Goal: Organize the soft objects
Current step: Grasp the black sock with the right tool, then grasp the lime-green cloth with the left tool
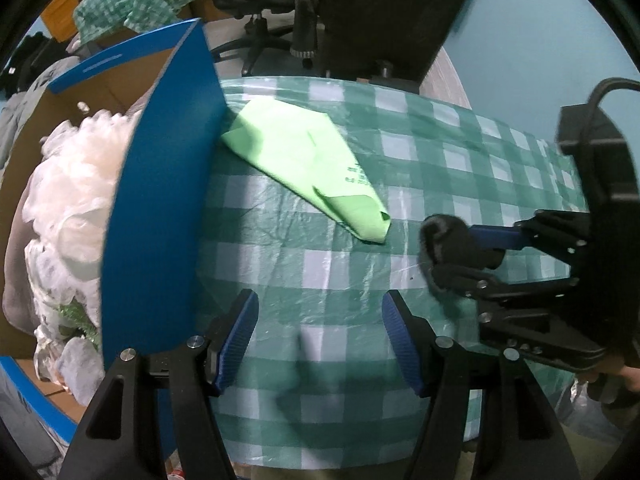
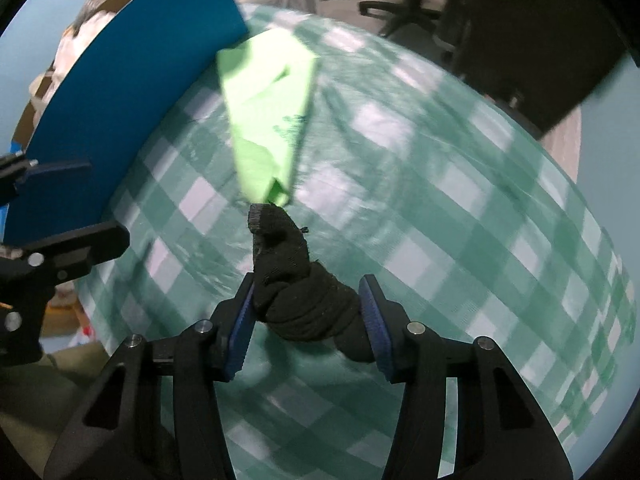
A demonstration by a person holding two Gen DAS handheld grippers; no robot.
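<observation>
And here's the right gripper (image 2: 306,318) clamped on the black sock bundle (image 2: 298,292), pads pressing its bulk from both sides just above the checked desk (image 2: 460,216). No earlier look is on offer, so all that can be said is that the grip is on now. From the left wrist view the same bundle (image 1: 444,248) sits out at three o'clock, pinched at the tips of that right gripper (image 1: 460,252).

The left gripper (image 1: 318,336) stands wide with nothing between its pads, hovering over bare checked cloth at six o'clock.

The bundle looks like knitted fabric rolled on itself: light, squashy, no risk of breakage, and grippy rather than slick. My read is that the thick rolled middle is the place to hold, as now; the loose cuff end poking toward twelve o'clock would likely unroll or slip if taken alone.

Just past that cuff lies the folded green bag (image 2: 268,112), thin and flimsy by the look of it, probably slippery film. It stretches toward eleven o'clock, up to the blue-walled cardboard box (image 1: 160,200), which already holds crumpled white plastic bags (image 1: 68,208). A flat sheet like that wants pinching at a folded edge or corner, I'd say.
</observation>
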